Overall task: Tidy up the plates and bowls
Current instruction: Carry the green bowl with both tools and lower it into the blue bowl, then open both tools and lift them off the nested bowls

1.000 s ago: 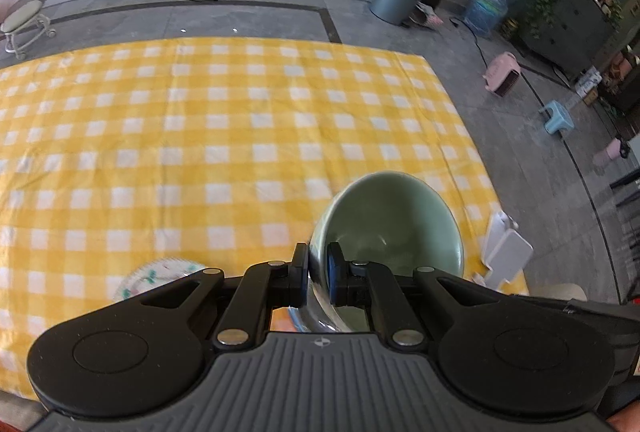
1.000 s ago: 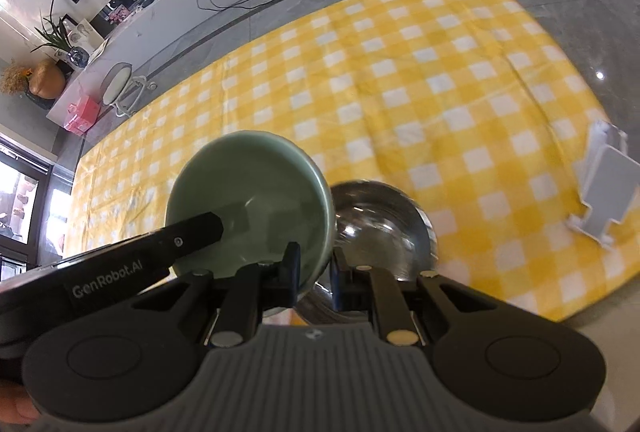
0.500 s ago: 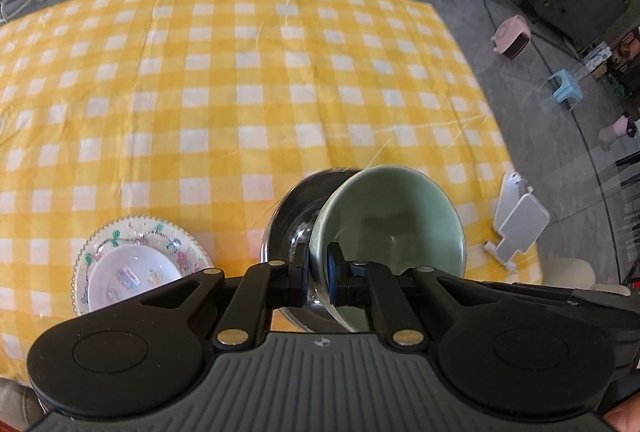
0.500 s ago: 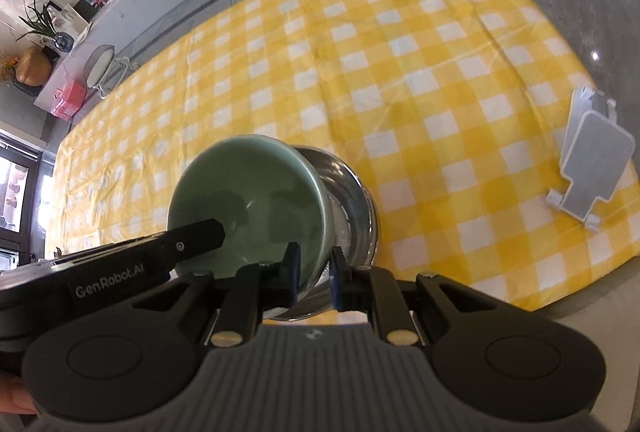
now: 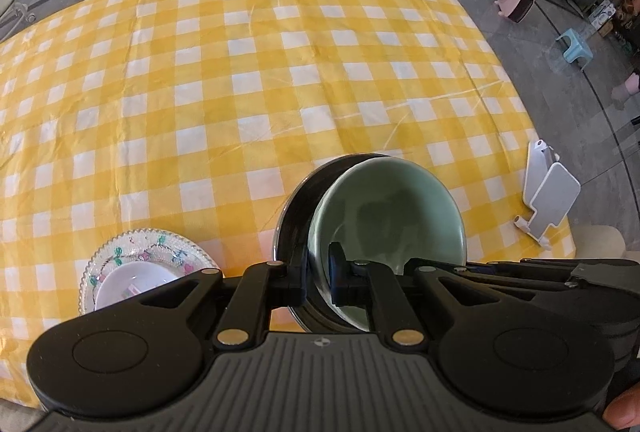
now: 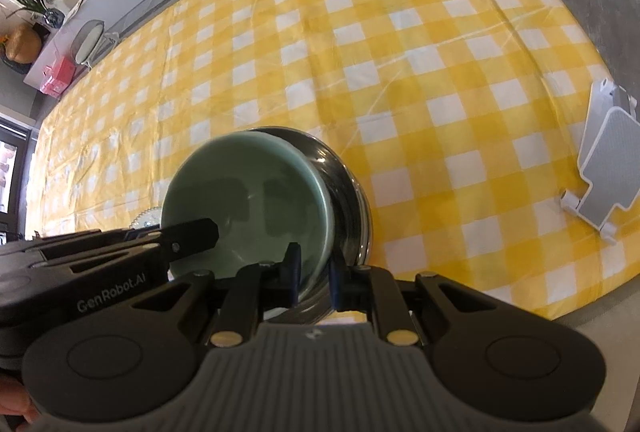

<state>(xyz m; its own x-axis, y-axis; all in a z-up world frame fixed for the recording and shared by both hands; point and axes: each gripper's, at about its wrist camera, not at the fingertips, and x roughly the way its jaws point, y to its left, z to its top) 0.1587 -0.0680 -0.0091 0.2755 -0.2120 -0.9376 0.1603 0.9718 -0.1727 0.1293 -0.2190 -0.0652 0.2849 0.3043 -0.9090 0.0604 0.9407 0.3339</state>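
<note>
Lowered since a second ago, the green bowl point(image 5: 394, 208) now sits inside the steel bowl point(image 5: 292, 216) at lower centre — my left tool point(image 5: 318, 272) and right tool point(image 6: 314, 270) both clamped on its rim.

I count three bowls: one green bowl point(image 5: 394, 208), one steel bowl point(image 5: 298, 208), one small white bowl point(image 5: 134, 282). One patterned plate point(image 5: 120, 246) and one white stand point(image 5: 550, 198) on one checked cloth point(image 5: 240, 80). I have two grippers: left gripper point(image 5: 318, 274), right gripper point(image 6: 314, 274).
</note>
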